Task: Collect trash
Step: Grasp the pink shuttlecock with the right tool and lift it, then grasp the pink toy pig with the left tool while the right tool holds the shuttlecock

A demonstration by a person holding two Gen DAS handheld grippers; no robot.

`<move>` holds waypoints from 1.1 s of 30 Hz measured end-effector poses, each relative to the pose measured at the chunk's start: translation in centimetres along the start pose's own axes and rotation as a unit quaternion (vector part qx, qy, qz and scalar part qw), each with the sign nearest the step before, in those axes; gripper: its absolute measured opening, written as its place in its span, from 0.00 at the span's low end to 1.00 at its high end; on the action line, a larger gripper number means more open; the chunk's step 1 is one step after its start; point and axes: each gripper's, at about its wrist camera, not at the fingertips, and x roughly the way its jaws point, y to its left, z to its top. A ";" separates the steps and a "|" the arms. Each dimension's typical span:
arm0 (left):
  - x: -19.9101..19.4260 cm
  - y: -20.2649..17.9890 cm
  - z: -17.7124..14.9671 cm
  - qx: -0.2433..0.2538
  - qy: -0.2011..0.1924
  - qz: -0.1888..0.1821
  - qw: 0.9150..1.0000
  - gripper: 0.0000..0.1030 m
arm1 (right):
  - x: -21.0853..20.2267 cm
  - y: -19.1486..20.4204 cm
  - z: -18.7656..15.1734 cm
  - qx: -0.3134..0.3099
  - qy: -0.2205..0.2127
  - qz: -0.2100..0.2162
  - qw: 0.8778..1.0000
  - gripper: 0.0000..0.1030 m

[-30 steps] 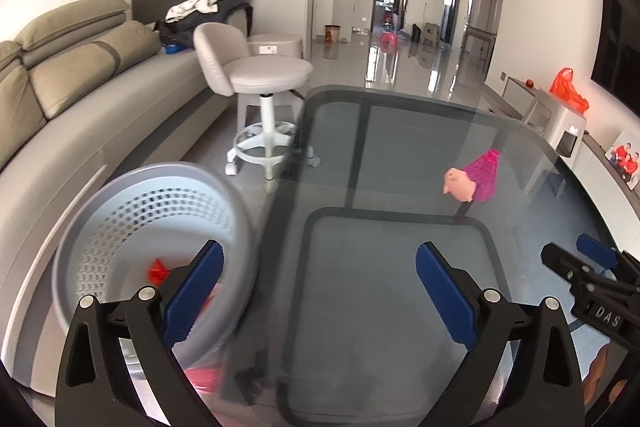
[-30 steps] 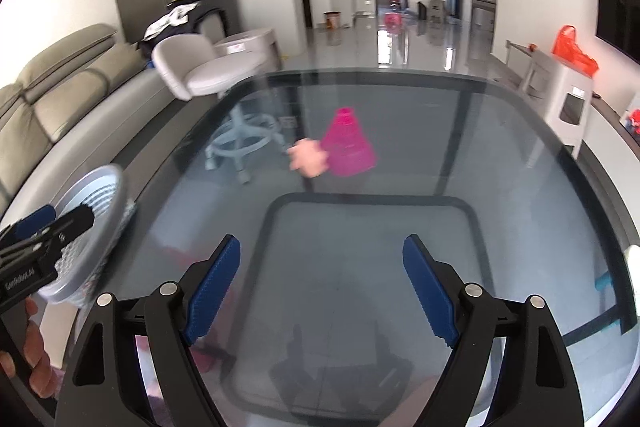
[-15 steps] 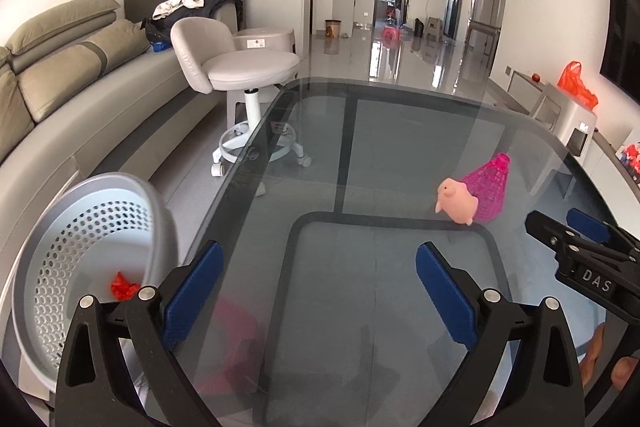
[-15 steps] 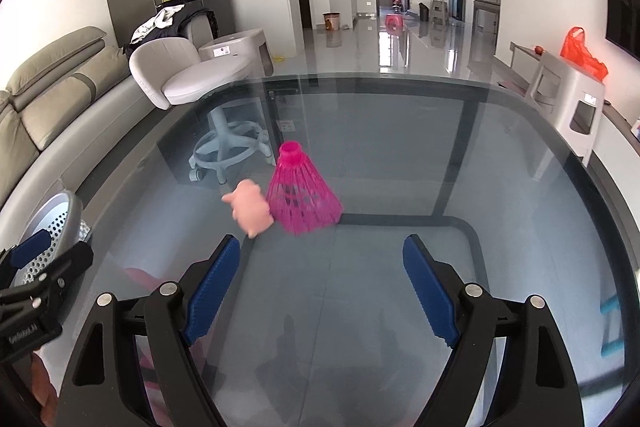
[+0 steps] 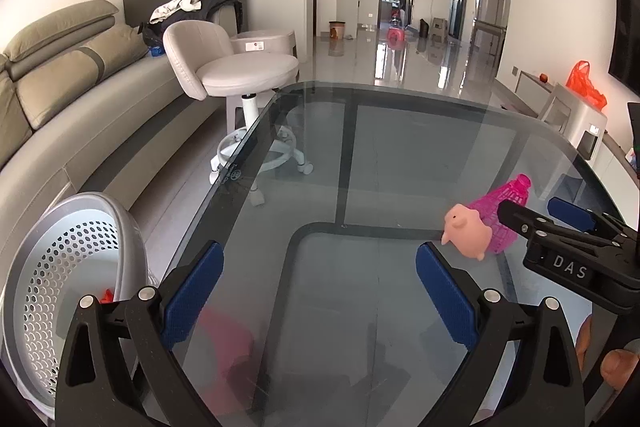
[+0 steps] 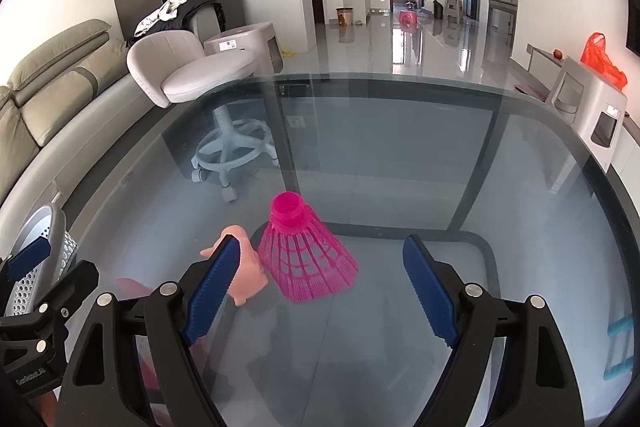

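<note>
A pink plastic shuttlecock (image 6: 306, 255) lies on the glass table (image 6: 460, 155), cork end away from me, with a small pink pig toy (image 6: 244, 277) touching its left side. My right gripper (image 6: 320, 287) is open just above and in front of them; its left finger hides part of the pig. In the left wrist view the pig (image 5: 468, 233) and shuttlecock (image 5: 502, 217) sit at the right, beside the right gripper (image 5: 560, 227). My left gripper (image 5: 318, 293) is open and empty over the table's left part. A grey perforated basket (image 5: 68, 291) with a red scrap (image 5: 107, 295) stands left of the table.
A beige sofa (image 5: 52, 95) runs along the left. A white swivel stool (image 5: 240, 75) stands past the table's far left corner. A white cabinet with an orange bag (image 6: 602, 61) is at the far right. A red shape (image 5: 224, 331) shows under the glass.
The right gripper has moved forward and down to the shuttlecock and pig, which now sit between its fingers. The left gripper has swung right, away from the basket. Both stay open.
</note>
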 end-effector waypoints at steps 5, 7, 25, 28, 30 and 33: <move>0.6 -0.1 0.0 0.000 0.004 0.003 1.000 0.92 | 0.8 0.1 0.2 -0.007 0.005 -0.003 1.000 0.77; 0.7 -0.3 -0.1 0.000 0.006 0.004 1.000 0.92 | 1.0 0.2 0.3 -0.007 0.006 -0.002 1.000 0.77; 2.0 -2.9 0.0 0.011 0.022 -0.002 1.000 0.92 | 1.0 -1.7 0.5 0.016 0.009 0.027 0.999 0.43; 2.5 -4.0 0.1 0.010 0.029 -0.010 0.999 0.92 | 0.3 -2.4 0.5 0.014 -0.005 0.006 1.000 0.43; 2.8 -4.7 0.2 0.010 0.031 -0.012 0.999 0.92 | -0.1 -2.9 0.5 0.016 -0.014 -0.005 1.000 0.43; 3.3 -5.7 0.3 0.010 0.034 -0.017 0.999 0.92 | -0.5 -4.1 0.5 0.039 -0.019 -0.014 0.999 0.43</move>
